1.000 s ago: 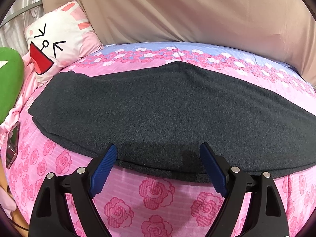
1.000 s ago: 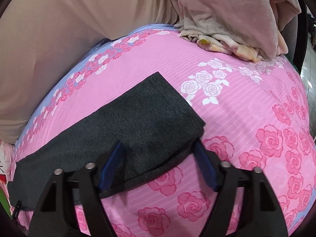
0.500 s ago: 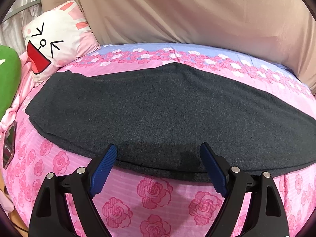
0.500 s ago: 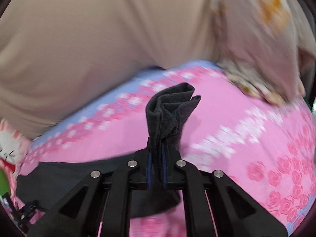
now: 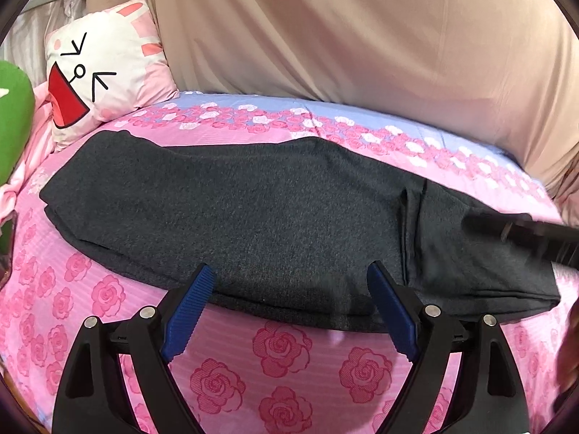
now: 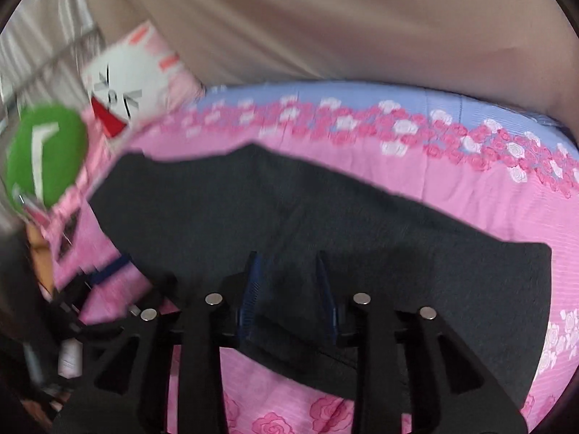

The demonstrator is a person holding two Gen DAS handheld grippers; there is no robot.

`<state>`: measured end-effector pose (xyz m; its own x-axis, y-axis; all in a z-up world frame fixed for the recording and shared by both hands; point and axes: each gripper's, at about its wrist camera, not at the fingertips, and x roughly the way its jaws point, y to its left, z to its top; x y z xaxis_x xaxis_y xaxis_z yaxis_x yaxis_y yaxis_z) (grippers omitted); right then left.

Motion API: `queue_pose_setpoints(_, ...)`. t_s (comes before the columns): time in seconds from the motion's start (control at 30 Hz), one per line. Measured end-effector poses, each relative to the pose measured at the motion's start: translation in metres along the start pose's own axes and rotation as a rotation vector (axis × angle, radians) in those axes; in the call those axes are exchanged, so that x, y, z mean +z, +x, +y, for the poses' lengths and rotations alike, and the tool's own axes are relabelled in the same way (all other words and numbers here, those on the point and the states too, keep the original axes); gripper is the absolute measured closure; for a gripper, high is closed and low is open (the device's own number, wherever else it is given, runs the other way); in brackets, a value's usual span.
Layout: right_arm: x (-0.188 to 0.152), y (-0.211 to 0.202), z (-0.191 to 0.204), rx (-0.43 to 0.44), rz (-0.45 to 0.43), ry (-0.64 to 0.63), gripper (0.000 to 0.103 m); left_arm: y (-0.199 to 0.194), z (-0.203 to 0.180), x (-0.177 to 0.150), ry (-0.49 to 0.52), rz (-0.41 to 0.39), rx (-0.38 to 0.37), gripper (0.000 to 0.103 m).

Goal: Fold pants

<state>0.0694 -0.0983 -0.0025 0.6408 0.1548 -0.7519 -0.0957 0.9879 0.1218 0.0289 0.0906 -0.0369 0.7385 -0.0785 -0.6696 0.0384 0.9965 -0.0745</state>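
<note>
The dark grey knit pants [image 5: 253, 217] lie flat as one long band across the middle of both views, on the pink rose-printed bedsheet [image 5: 282, 358] of the bed. They look already doubled lengthwise, leg on leg, since a second edge peeks out under the near hem. At the right of the left-wrist frame the leg end is turned back over the band, leaving a raised crease and an overlapping flap [image 5: 470, 253] — so the crosswise fold appears begun, not finished. The right tongs [image 6: 287, 289] stand low over the cloth in the lower middle of their blurred frame; their jaws are opening, fabric lies between the blue pads, and they seem to be letting it go rather than pinching it. The left tongs [image 5: 289, 311] are spread wide at the bottom centre, holding nothing, tips just over the near hem. What is left, as I judge it: flatten that flap, then fold the remaining length over toward the white cartoon-face pillow [image 5: 105, 68] and green plush cushion [image 5: 12, 126] at upper left — perhaps once more.
</note>
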Motion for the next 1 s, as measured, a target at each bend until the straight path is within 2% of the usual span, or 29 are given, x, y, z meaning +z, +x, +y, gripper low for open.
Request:
queue_pose_setpoints(0.03, -0.004, -0.01, -0.004, -0.022, -0.024, 0.013, 0.07, -0.001, 0.002, 0.0, -0.009, -0.003, -0.011, 0.018)
queue_pose_setpoints(0.1, -0.012, -0.041, -0.027, -0.09, -0.09, 0.077, 0.049, -0.002, 0.006, 0.001, -0.03, -0.007, -0.034, 0.018)
queue_pose_setpoints(0.13, -0.018, -0.06, -0.045, -0.165, -0.125, 0.119, 0.044, -0.002, 0.007, 0.001, -0.036, -0.004, -0.039, 0.018)
queue_pose_setpoints(0.2, -0.032, -0.082, -0.07, -0.249, -0.139, 0.169, 0.041, 0.0, 0.007, 0.002, -0.042, 0.007, -0.052, 0.018)
queue_pose_setpoints(0.27, -0.045, -0.1, -0.094, -0.287, -0.148, 0.225, 0.04, 0.001, 0.007, 0.001, -0.042, 0.011, -0.059, 0.018)
queue_pose_setpoints(0.33, -0.049, -0.103, -0.094, -0.277, -0.145, 0.219, 0.039, 0.001, 0.007, 0.001, -0.045, 0.01, -0.061, 0.018)
queue_pose_setpoints(0.43, -0.044, -0.087, -0.069, -0.21, -0.125, 0.118, 0.039, 0.002, 0.008, 0.002, -0.052, 0.013, -0.052, 0.018)
queue_pose_setpoints(0.57, -0.033, -0.034, -0.013, -0.103, -0.045, -0.037, 0.041, -0.002, 0.013, 0.001, -0.075, 0.003, -0.034, 0.018)
queue_pose_setpoints(0.67, -0.029, 0.006, 0.018, -0.069, 0.02, -0.109, 0.041, -0.007, 0.019, -0.002, -0.085, 0.011, -0.028, 0.017)
queue_pose_setpoints(0.73, -0.028, 0.026, 0.029, -0.077, 0.041, -0.143, 0.041, -0.011, 0.028, -0.004, -0.101, 0.015, -0.044, 0.018)
queue_pose_setpoints(0.77, -0.028, 0.036, 0.032, -0.091, 0.049, -0.164, 0.042, -0.014, 0.032, -0.006, -0.112, 0.012, -0.048, 0.018)
queue_pose_setpoints(0.8, -0.027, 0.044, 0.033, -0.105, 0.053, -0.173, 0.053, -0.016, 0.038, -0.007, -0.127, 0.006, -0.058, 0.018)
queue_pose_setpoints(0.83, -0.026, 0.049, 0.032, -0.113, 0.051, -0.173, 0.057, -0.017, 0.043, -0.008, -0.143, 0.004, -0.073, 0.018)
queue_pose_setpoints(0.9, -0.015, 0.046, 0.021, -0.118, 0.034, -0.109, 0.092, -0.018, 0.053, -0.008, -0.186, 0.005, -0.11, 0.018)
queue_pose_setpoints(1.0, 0.011, 0.021, 0.019, -0.073, -0.053, -0.005, 0.092, -0.015, 0.062, -0.007, -0.237, 0.015, -0.147, 0.018)
